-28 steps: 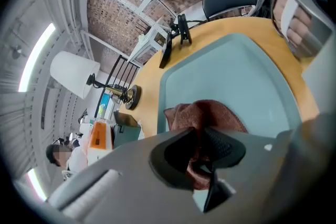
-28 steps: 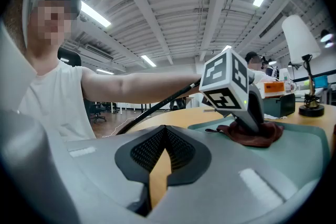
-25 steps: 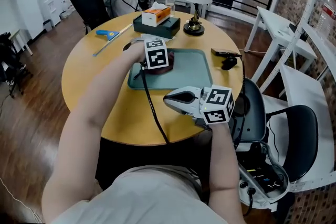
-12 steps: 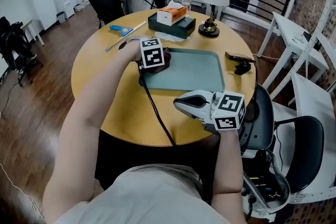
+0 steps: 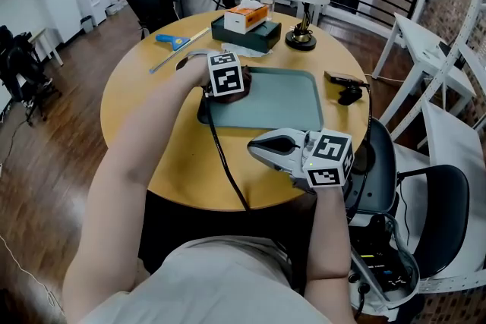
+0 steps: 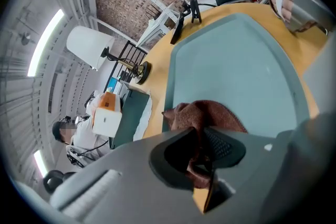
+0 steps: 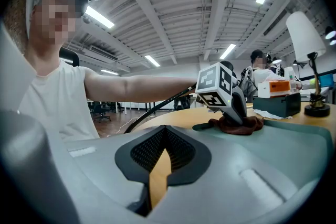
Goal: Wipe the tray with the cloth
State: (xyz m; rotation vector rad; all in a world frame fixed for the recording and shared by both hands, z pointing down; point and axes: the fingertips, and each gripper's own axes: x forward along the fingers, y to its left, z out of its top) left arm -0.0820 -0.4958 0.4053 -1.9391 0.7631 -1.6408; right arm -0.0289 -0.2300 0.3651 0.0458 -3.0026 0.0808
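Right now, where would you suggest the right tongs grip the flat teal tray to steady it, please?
I'd pinch the raised rim of the flat teal plastic tray on its near long edge, coming from the near side with the right tongs. That thin lip suits a pinch, lies closest, and is clear of the brown cloth.

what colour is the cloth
The cloth is reddish brown; the left gripper view shows it best.
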